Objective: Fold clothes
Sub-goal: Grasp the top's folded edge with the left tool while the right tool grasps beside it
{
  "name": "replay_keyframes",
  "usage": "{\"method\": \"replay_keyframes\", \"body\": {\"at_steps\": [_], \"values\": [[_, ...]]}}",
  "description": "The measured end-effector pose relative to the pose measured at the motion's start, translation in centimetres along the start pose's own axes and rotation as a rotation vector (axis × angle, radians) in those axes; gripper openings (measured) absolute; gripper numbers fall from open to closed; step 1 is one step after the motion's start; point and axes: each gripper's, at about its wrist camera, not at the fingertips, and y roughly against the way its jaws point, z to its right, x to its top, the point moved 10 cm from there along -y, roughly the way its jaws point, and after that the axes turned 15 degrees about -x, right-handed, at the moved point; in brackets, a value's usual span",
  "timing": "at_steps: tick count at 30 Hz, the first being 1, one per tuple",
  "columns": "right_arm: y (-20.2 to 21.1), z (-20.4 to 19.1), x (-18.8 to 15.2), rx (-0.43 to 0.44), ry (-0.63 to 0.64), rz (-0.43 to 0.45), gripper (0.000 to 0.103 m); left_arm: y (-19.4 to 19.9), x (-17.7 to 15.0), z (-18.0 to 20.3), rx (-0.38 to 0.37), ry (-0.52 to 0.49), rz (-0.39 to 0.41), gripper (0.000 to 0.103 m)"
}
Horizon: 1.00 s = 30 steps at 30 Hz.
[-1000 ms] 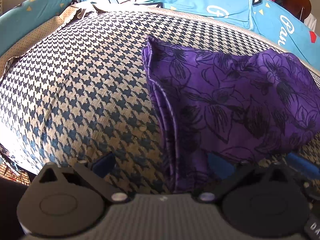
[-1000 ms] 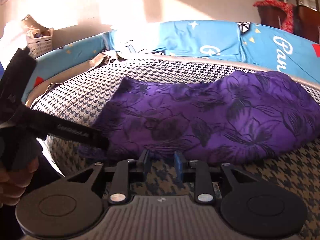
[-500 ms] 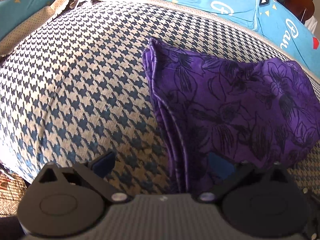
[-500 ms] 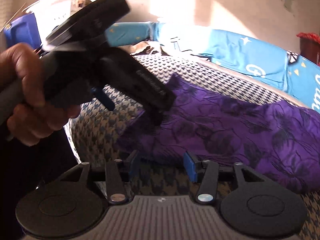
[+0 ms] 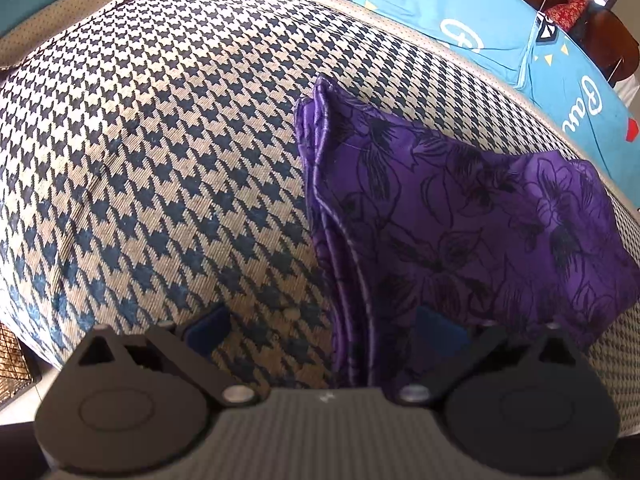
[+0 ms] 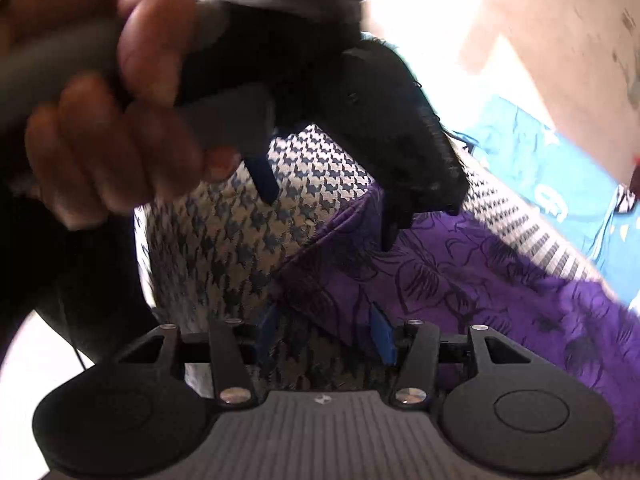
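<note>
**Both grippers at the near end of the folded purple cloth**

Left wrist view: left gripper [image 5: 322,330] jaws wide apart, holding nothing. The stacked left edge of the folded purple cloth [image 5: 460,216] runs between them without touching the pads. Cloth lies right of centre on the houndstooth cushion [image 5: 160,140]; blue bedsheet [image 5: 460,16] along the far edge.

Right wrist view: right gripper [image 6: 325,334] jaws partly open, empty, over the cloth's near corner. A hand [image 6: 112,92] holds the left gripper above.
</note>
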Motion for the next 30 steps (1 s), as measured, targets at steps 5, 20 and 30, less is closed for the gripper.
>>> {"method": "replay_keyframes", "body": {"at_steps": [5, 20, 30], "values": [[-0.4, -0.8, 0.3, -0.056, 0.119, 0.06, 0.05, 0.1, 1.3, -1.0, -0.03, 0.03, -0.007, 0.103], [-0.6, 4.4, 1.6, 0.009, -0.18, 0.034, 0.014, -0.7, 10.0, -5.7, -0.243, 0.21, -0.049, 0.103], [-1.1, 7.3, 1.8, 0.093, -0.455, -0.022, 0.014, -1.8, 13.2, -2.9, -0.3, 0.121, -0.103, 0.069]]}}
